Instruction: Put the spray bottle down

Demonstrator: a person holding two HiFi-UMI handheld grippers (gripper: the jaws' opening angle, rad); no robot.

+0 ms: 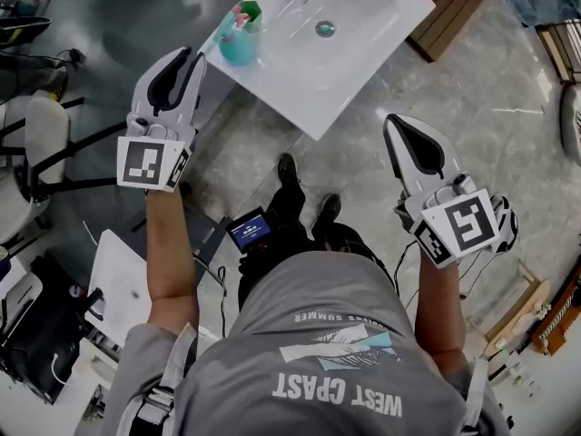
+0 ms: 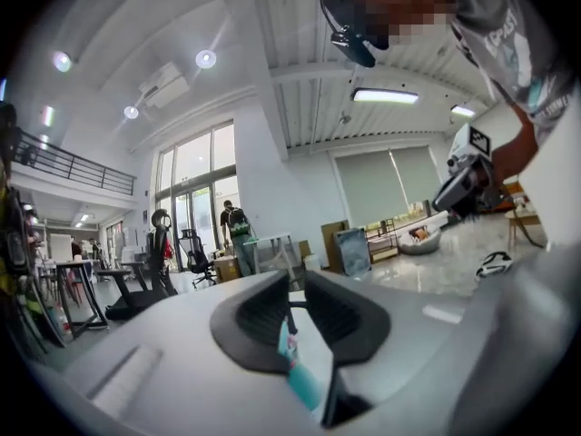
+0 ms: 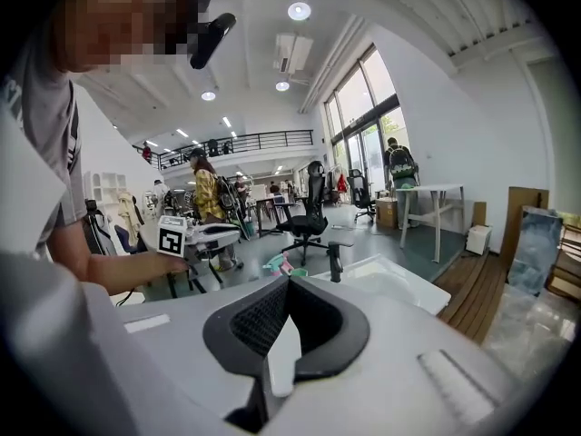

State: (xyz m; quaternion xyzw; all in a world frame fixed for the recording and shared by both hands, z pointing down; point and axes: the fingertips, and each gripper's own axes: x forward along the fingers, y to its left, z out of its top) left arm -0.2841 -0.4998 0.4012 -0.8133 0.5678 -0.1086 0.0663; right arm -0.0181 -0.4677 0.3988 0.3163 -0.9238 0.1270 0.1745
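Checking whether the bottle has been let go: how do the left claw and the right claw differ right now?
The white-and-black left claw hovers by the corner of the white sink slab, near the teal spray bottle standing there; the white-and-black right claw hangs over the grey floor. The left claw's jaws stand slightly apart; the right claw's meet at their tips. Both grip nothing.

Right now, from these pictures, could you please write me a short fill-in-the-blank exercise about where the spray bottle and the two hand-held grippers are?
1. The spray bottle stands on the white ____.
2. The hand-held gripper nearest the spray bottle is the person's ____ one.
3. The right hand-held gripper, jaws together, holds ____.

Missing words: sink; left; nothing.
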